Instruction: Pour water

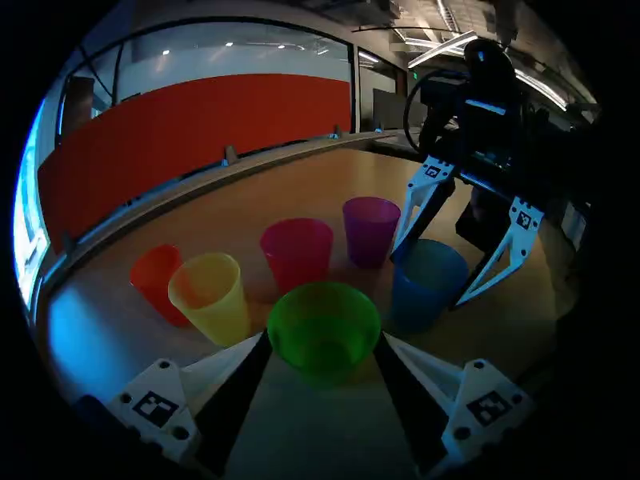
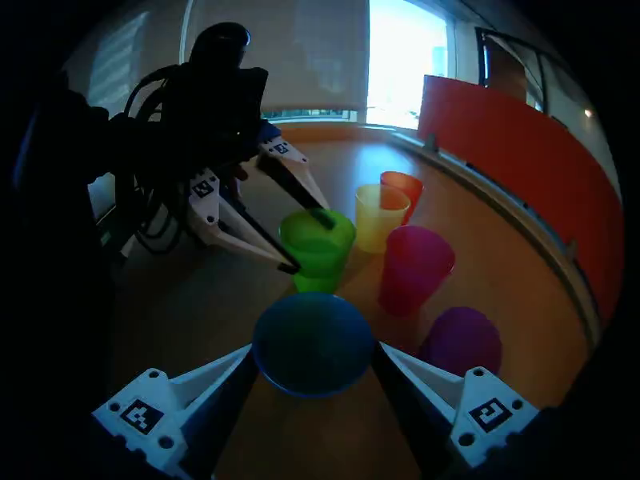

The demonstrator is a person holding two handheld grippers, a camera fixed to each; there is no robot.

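**Q:** How is the left tool (image 1: 324,338) shown?

**A:** It is shown clamped on the green cup (image 1: 324,324), with both fingers pressed against the cup's sides near the rim.

**Q:** And the right tool (image 2: 314,350)?

**A:** It is closed on the blue cup (image 2: 312,340), and a finger is laid against the wall on each side.

**Q:** Where are the held cups located?

**A:** They are seen just beside each other over the wooden bench (image 1: 320,176). Whether they are stood on it or raised cannot be told, nor can any water be made out in them.

**Q:** What else is depicted?

**A:** Four more cups are stood upright in a curved row behind the green one. The orange cup (image 1: 154,276) is partly covered by the yellow cup (image 1: 210,298). The pink cup (image 1: 298,252) and the purple cup (image 1: 370,230) are set farther along. A red panel (image 1: 200,128) is seen beyond the bench's far edge.
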